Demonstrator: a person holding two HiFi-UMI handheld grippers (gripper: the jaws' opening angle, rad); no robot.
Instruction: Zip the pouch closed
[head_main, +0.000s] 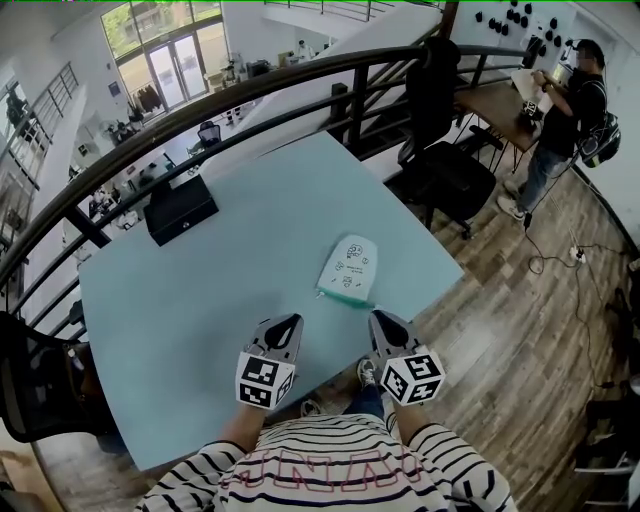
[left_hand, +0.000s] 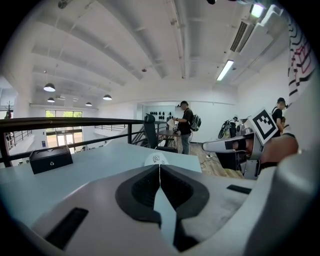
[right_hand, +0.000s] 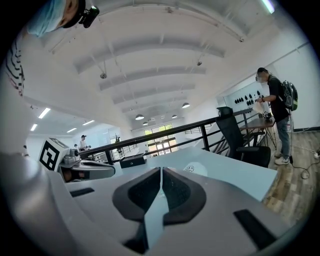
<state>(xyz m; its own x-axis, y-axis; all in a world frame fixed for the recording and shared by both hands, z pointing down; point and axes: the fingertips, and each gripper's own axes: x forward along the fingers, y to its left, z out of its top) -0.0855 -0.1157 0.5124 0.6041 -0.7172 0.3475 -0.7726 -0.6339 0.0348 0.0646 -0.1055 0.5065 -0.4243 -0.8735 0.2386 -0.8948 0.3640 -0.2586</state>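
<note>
Left gripper (head_main: 291, 322): jaws shut, nothing in them.
Right gripper (head_main: 380, 318): shut too, holding nothing.
Pouch (head_main: 348, 268): flat on the blue table (head_main: 200, 290), just past both grippers, untouched.
Job: zip too small to tell if closed.
Look: white, little drawings, green near edge.

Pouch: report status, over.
Left tongs, right tongs shut, empty. Pouch flat on table, just ahead, untouched. Path clear.

Open table (head_main: 230, 290) all around pouch (head_main: 348, 268); black box (head_main: 181, 208) far left, well apart; railing (head_main: 356, 100) bounds far edge.
</note>
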